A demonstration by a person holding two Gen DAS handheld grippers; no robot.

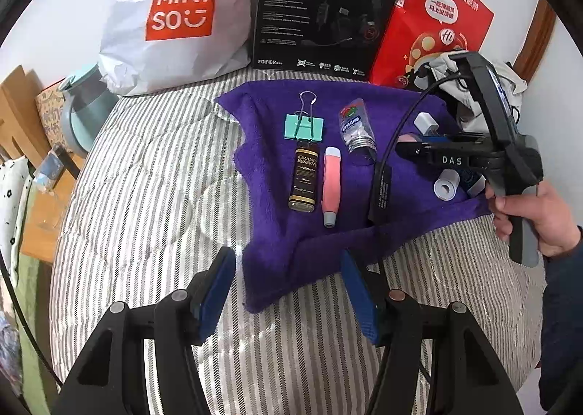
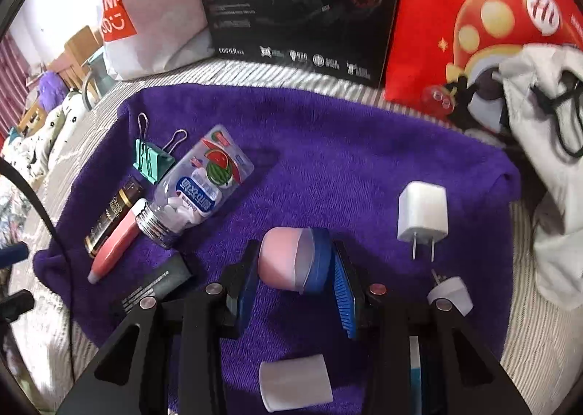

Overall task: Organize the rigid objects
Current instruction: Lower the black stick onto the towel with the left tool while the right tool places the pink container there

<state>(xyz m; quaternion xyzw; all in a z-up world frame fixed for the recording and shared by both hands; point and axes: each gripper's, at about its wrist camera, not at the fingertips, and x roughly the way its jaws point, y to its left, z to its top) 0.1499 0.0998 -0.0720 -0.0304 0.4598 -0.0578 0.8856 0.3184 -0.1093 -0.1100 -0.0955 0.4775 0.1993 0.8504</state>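
Bedding with grey and white stripes [image 1: 153,196] lies under everything, and along its far edge stand a white shopping bag [image 1: 175,14], a black headset box [image 1: 328,7] and a red paper bag [image 1: 430,21]. On the bedding is spread a purple towel [image 2: 328,160], and all the small things lie on it.

On the left part of the towel I see a clear candy bottle [image 2: 196,192] lying on its side with the metal cap toward me. Just beside it lie a pink pen-like tube [image 1: 331,189] and a small dark bottle with a gold label [image 1: 304,178], side by side. A green binder clip [image 1: 304,125] sits just behind the dark bottle. A white charger plug [image 2: 422,212] stands well apart on the right, and a white roll [image 2: 296,382] lies near me.

My right gripper [image 2: 297,269] holds a small pink and blue object [image 2: 291,258] between its fingers, low over the towel. My left gripper [image 1: 288,291] is wide and holds nothing, above the near edge of the towel.
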